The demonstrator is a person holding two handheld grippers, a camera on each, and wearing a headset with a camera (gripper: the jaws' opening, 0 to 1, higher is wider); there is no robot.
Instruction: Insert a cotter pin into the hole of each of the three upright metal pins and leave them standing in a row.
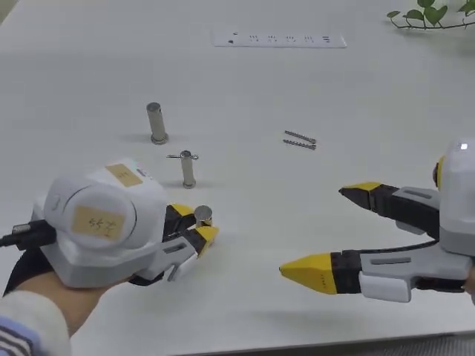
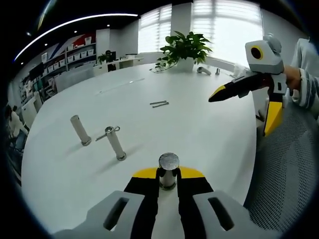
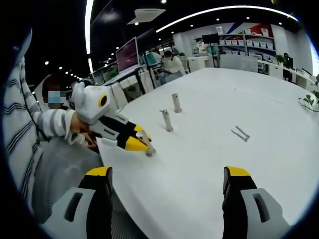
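Three upright metal pins stand in a line on the white table. The far pin (image 1: 154, 122) (image 2: 79, 130) (image 3: 176, 103) is bare. A cotter pin (image 1: 182, 156) (image 2: 108, 132) crosses the top of the middle pin (image 1: 187, 170) (image 2: 116, 145) (image 3: 167, 120). My left gripper (image 1: 200, 225) (image 2: 168, 175) is shut on the near pin (image 1: 202, 216) (image 2: 168, 169) (image 3: 145, 143). Two loose cotter pins (image 1: 300, 140) (image 2: 159, 104) (image 3: 240, 133) lie to the right. My right gripper (image 1: 312, 230) (image 3: 167, 174) hovers open and holds nothing, right of the near pin.
A white power strip (image 1: 280, 40) lies at the far side of the table, with plant leaves (image 1: 434, 15) at the far right corner. The table's near edge (image 1: 297, 343) runs just below both grippers. A mesh chair (image 2: 284, 164) stands beside the table.
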